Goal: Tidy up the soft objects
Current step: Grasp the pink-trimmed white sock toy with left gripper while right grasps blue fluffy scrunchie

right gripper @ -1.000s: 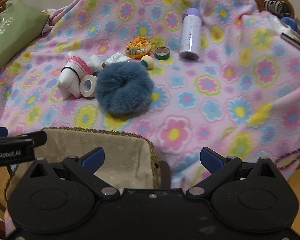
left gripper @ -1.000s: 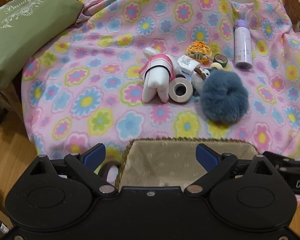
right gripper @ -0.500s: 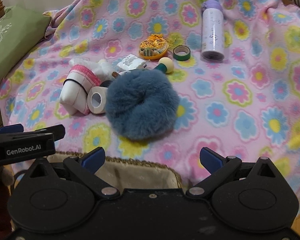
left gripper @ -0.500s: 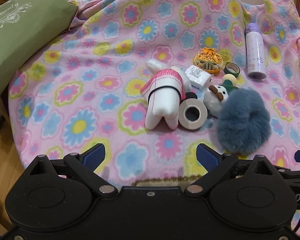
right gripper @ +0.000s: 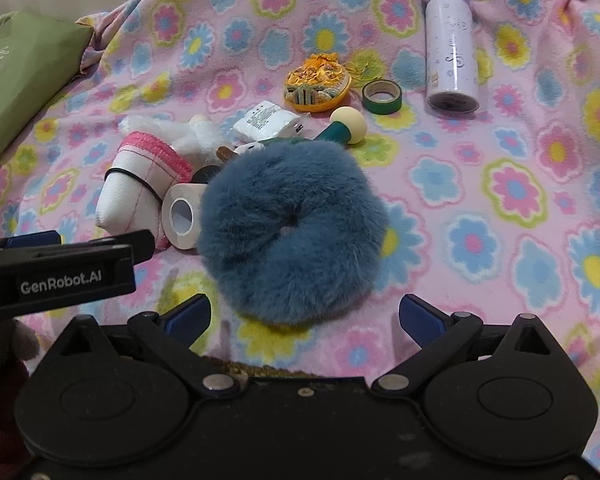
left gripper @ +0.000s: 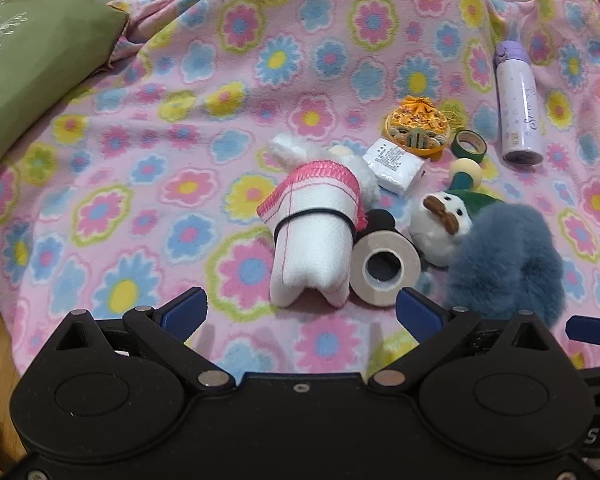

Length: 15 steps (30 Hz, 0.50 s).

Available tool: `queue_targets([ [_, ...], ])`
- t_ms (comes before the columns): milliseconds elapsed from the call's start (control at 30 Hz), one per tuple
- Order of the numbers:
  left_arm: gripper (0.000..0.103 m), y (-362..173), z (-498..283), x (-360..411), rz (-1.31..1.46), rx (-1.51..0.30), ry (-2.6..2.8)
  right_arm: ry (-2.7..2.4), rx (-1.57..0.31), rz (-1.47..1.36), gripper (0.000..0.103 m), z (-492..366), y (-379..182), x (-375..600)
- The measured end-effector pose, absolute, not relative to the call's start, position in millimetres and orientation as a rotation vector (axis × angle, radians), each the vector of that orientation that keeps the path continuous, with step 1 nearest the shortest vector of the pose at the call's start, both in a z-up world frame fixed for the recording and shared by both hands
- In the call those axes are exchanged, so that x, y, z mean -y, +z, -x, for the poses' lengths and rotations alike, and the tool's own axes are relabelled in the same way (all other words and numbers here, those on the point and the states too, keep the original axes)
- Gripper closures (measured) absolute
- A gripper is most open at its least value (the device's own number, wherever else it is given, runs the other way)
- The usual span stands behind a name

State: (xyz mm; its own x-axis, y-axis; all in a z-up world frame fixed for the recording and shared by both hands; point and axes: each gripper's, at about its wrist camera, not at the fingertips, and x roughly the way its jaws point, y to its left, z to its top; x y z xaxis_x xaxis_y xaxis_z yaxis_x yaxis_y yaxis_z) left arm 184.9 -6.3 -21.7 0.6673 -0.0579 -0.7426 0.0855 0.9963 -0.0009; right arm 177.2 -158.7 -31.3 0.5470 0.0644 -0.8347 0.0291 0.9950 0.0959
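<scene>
Right wrist view: the right gripper (right gripper: 304,316) is shown with jaws apart and empty, just near of the blue fluffy scrunchie (right gripper: 292,228), which lies on the flowered fleece blanket (right gripper: 480,200). For a sound grasp, the ring's rim should be straddled and pinched gently, since the fur is judged compressible. Left wrist view: the left gripper (left gripper: 300,312) is likewise spread and empty, near the rolled white towel (left gripper: 312,248), bound by a black band, soft and cylindrical. A stiff tape roll (left gripper: 384,268) touches the towel's right side and should be avoided.
</scene>
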Motion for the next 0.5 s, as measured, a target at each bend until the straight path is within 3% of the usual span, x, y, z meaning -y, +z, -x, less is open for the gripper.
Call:
queue_targets([
  [500, 0.005, -29.9, -229.5, 4.7, 0.001, -0.834, -0.090, 0.015, -0.988, -0.108, 0.002, -209.4, -45.1, 152.1],
])
